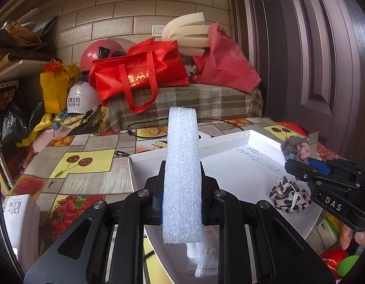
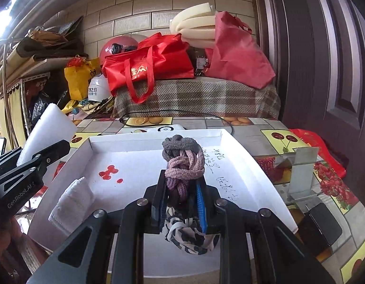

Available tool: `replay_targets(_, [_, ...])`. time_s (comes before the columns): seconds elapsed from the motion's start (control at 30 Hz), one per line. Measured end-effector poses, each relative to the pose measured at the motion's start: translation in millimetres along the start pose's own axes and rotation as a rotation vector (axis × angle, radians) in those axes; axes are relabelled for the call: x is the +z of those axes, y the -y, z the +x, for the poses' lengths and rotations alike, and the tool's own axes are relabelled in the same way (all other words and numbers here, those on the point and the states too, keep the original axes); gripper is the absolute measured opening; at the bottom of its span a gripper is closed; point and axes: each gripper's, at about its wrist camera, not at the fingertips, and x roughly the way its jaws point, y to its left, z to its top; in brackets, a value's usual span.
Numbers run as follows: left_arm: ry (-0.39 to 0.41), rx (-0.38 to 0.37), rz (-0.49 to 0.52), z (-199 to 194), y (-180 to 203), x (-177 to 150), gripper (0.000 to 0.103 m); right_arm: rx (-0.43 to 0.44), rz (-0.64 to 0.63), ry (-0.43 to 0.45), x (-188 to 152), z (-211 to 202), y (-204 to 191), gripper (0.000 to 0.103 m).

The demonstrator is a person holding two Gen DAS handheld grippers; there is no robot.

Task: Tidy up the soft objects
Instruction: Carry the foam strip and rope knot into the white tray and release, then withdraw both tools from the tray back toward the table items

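My left gripper (image 1: 182,189) is shut on a white foam block (image 1: 182,165) and holds it upright above the near left of a white tray (image 1: 229,139). The foam block also shows in the right wrist view (image 2: 49,130). My right gripper (image 2: 181,194) is shut on a bundle of grey and pink hair ties (image 2: 182,161), held above the tray (image 2: 156,139); the bundle shows in the left wrist view too (image 1: 297,148). A leopard-print scrunchie (image 2: 189,236) lies in the tray under the right gripper. A folded white cloth (image 2: 73,201) lies in the tray at left.
The tray sits on a fruit-print tablecloth (image 1: 83,163). A black cable (image 2: 173,113) runs along the far edge. A metal bracket (image 2: 300,172) and a black box (image 2: 319,227) stand right of the tray. Red bags (image 1: 139,75) and foam rolls (image 1: 189,33) are piled behind.
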Motion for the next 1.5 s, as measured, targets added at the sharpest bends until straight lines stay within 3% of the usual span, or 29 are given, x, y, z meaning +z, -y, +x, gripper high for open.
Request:
replay_targets(0.27, [-0.017,0.03,0.022,4.2,4.9,0.6,0.022,0.007,-0.014,-0.013,0.1,2.6,-3.9,0.023])
replay_targets(0.33, [-0.003,0.06,0.024,1.8,6.0,0.2,0.048,-0.005,-0.019,-0.011,0.1,2.5,-5.0,0.039])
replay_targets(0.37, [0.006,0.065,0.026,0.0,6.6,-0.1,0.088,-0.019,-0.018,-0.006,0.2,1.8,-5.2,0.065])
replay_targets(0.4, [0.01,0.07,0.028,-1.0,7.1,-0.3,0.103,-0.029,-0.017,0.003,-0.1,0.2,-5.3,0.089])
replay_targets(0.67, [0.016,0.092,0.015,-2.4,2.7,-0.4,0.103,-0.058,-0.027,0.035,-0.8,-5.7,-8.5,0.103])
replay_targets(1.17, [0.034,0.147,-0.033,-9.7,-8.4,-1.5,0.103,-0.144,0.032,0.161,-3.7,-30.0,1.8,0.103])
replay_targets(1.5, [0.026,0.148,-0.055,-30.9,-13.9,-10.4,0.103,-0.183,0.062,0.163,-13.5,-48.9,7.2,0.103])
